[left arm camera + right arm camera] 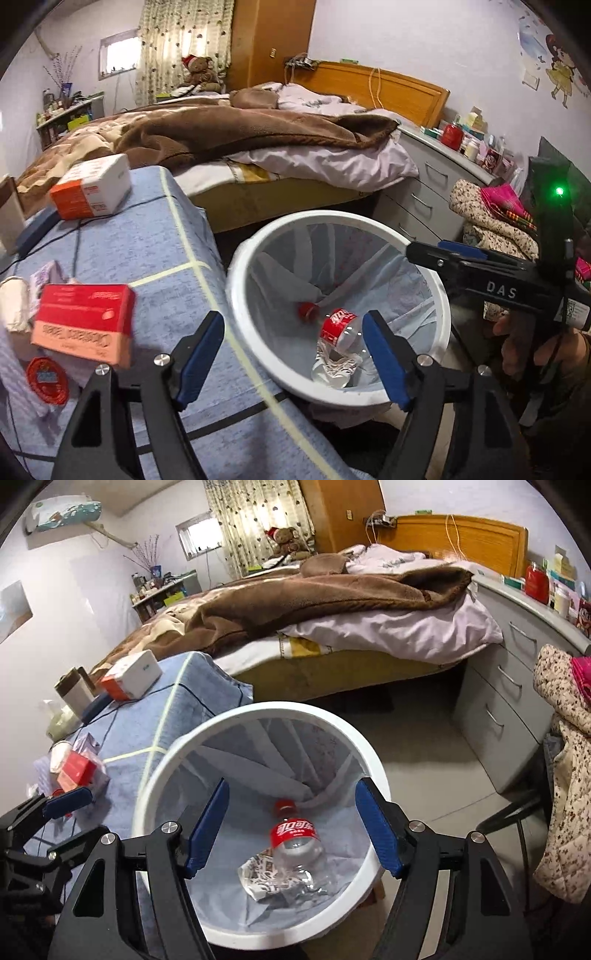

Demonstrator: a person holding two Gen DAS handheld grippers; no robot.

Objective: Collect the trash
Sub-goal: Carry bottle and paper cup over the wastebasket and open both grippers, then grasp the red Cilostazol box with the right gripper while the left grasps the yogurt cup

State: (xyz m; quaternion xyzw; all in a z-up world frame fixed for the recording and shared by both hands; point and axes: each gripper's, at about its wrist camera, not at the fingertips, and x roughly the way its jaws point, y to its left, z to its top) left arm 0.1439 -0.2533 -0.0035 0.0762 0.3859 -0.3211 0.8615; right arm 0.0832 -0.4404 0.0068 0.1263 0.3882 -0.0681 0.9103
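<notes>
A white bin (236, 291) (147, 786) with a pale liner stands beside the blue-covered table (147, 251) (133, 738). Inside it lie a clear cola bottle (338, 328) (295, 834) with red cap and label, and a crumpled wrapper (336, 367) (258, 878). My left gripper (293, 358) is open and empty, over the table edge and the bin's near rim. My right gripper (291, 830) is open and empty above the bin; its fingers (458, 253) reach in over the far rim in the left wrist view. A red and pink box (85, 325) (75, 771) and a round red lid (47, 380) lie on the table.
A white and orange box (92, 192) (131, 679), cables and a tumbler (74, 694) sit farther back on the table. A bed (258, 140) (332, 609) with brown blankets is behind. Grey drawers (417, 192) (506, 701) and a clothes-draped chair (565, 757) are at the right.
</notes>
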